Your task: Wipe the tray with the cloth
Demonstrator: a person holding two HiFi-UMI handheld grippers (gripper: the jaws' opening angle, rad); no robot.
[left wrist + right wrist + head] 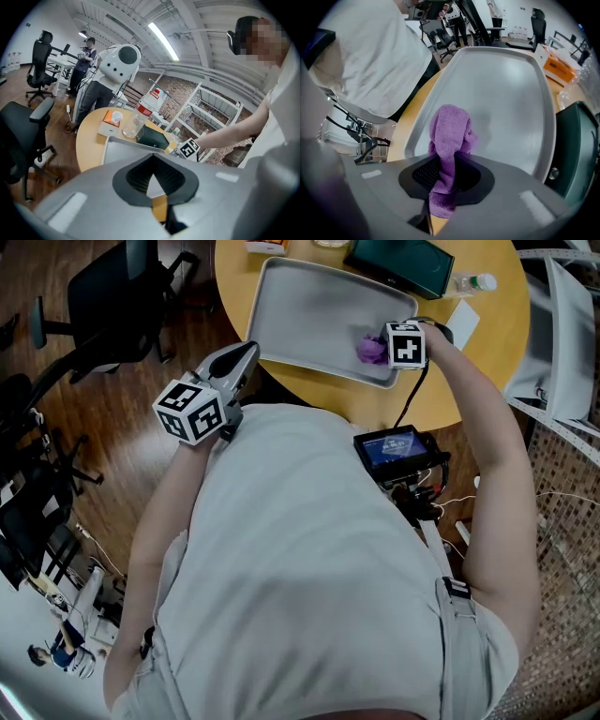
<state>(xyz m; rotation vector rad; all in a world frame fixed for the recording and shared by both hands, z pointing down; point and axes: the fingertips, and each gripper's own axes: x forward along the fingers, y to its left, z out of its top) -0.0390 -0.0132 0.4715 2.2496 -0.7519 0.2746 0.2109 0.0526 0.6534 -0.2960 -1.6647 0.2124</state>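
A grey metal tray (309, 315) lies on the round wooden table (487, 343). My right gripper (382, 349) is over the tray's near right corner, shut on a purple cloth (371, 351). In the right gripper view the cloth (450, 136) hangs out from between the jaws of that gripper (444, 180) and its free end rests on the tray (506, 93). My left gripper (246, 354) hovers by the tray's near left corner, off the table edge. Seen from the left gripper view, this gripper (152, 183) is shut and holds nothing, with the tray (119, 150) ahead of it.
A dark green case (398, 263) and a plastic bottle (473, 283) sit behind the tray, along with an orange tissue box (111, 123). Office chairs (122, 287) stand to the left and a white rack (562, 334) to the right. A person (86, 51) stands far off.
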